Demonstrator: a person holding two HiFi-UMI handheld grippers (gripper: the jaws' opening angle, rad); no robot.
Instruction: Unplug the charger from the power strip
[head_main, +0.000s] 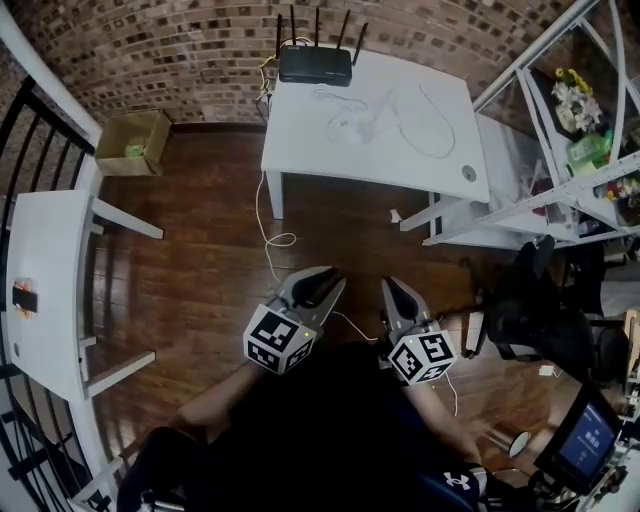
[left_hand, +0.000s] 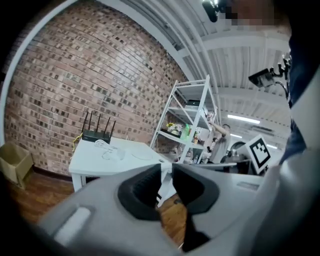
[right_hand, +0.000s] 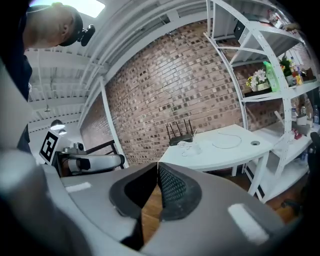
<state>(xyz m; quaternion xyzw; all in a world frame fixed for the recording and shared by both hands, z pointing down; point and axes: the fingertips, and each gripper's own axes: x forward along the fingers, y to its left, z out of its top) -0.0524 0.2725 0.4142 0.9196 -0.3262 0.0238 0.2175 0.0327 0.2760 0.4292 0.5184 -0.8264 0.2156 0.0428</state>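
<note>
Two tools low in frame: left tool narrowly parted, empty; right tool pressed closed, empty. Charger lies straight up-frame on the white table, before the router, well apart from both, neither clearly nearer. Plugged or not, too small to tell.

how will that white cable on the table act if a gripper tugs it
Probably floppy: the white cable lies in loose loops on the table. Likely light, being thin, so a tug may drag the loop across the smooth top.
</note>
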